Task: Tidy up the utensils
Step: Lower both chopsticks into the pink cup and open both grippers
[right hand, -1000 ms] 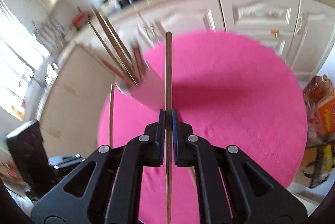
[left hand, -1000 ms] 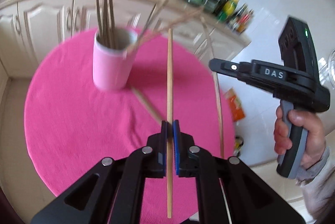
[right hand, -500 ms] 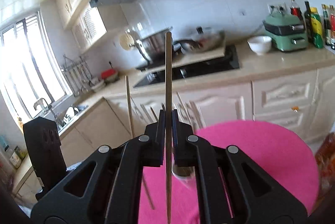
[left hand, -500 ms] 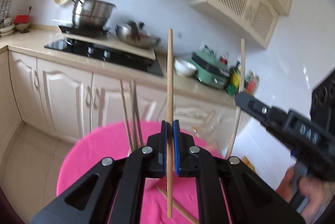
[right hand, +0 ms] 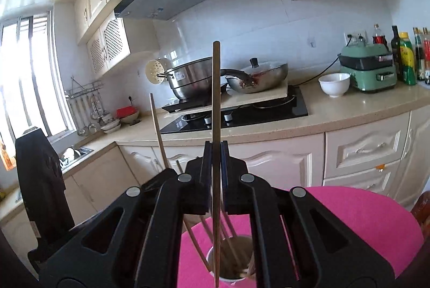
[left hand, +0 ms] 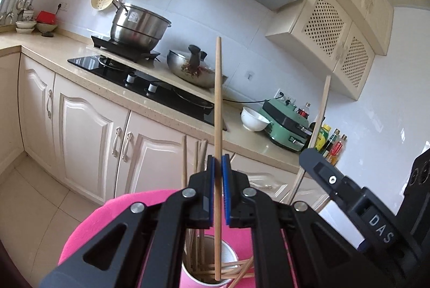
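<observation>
**Both chopsticks raised upright over the cup**

Since a second ago, both views have swung up from the pink tabletop to the kitchen wall, and the cup, then out ahead of the tongs, now sits low at the near edge of each picture.

The left tongs (left hand: 218, 161) are clamped on a pale wooden chopstick (left hand: 218, 99) that stands upright between the blue pads; its lower end hangs over the mouth of the pink cup (left hand: 231, 255), though whether it touches anything inside cannot be told. The right tongs (right hand: 215, 150) are closed on a darker chopstick (right hand: 216, 89), also upright, with its lower end over the same cup (right hand: 212, 259).

The cup stands on the round desk with the pink cloth (left hand: 88, 223) and already contains a bundle of chopsticks (left hand: 200, 153), some leaning out over the rim.

In the left view the right tongs appear at the right with their chopstick rising beside them; in the right view the other device is the dark shape at the left.

Beyond the desk are cream cabinets, a hob with a steel pot (left hand: 138, 28) and a wok (left hand: 193, 70), a white bowl (right hand: 334, 83) and a green appliance (right hand: 366, 67).
</observation>
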`<state>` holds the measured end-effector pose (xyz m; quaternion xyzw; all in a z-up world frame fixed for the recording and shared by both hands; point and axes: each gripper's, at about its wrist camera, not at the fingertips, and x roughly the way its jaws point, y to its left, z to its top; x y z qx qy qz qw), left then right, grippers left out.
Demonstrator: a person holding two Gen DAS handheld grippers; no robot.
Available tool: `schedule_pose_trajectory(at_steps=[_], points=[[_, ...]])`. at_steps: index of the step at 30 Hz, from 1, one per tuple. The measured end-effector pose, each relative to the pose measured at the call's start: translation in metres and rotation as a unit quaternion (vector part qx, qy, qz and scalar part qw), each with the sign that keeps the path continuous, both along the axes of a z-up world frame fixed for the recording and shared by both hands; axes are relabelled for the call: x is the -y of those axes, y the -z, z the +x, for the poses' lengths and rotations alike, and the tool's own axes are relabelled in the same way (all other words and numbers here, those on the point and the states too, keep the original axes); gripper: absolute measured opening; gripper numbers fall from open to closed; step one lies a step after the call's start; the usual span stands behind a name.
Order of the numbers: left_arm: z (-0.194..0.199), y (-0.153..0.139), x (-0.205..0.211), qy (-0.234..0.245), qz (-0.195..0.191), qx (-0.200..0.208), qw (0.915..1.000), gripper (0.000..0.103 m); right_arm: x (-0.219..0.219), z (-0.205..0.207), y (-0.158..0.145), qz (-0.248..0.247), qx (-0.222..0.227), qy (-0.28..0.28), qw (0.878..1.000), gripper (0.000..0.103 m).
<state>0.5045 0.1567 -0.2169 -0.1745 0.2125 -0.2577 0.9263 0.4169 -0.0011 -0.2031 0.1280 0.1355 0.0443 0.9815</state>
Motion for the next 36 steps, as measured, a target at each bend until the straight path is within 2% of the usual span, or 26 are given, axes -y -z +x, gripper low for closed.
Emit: schedule_pose_trajectory(at_steps=[9,22,36], points=[[0.010,0.030,0.002,-0.005,0.001,-0.010,0.9999,0.006,-0.002,0.004,0.010,-0.022,0.018,0.002,1.000,0.007],[0.003,0.055,0.007,0.003,0.030,-0.013,0.9995,0.006,-0.001,0.004,0.027,-0.036,0.007,-0.008,0.999,0.007],[-0.016,0.069,0.005,0.012,0.048,-0.037,0.9981,0.006,-0.008,-0.016,0.043,-0.071,-0.036,-0.030,0.996,0.007]])
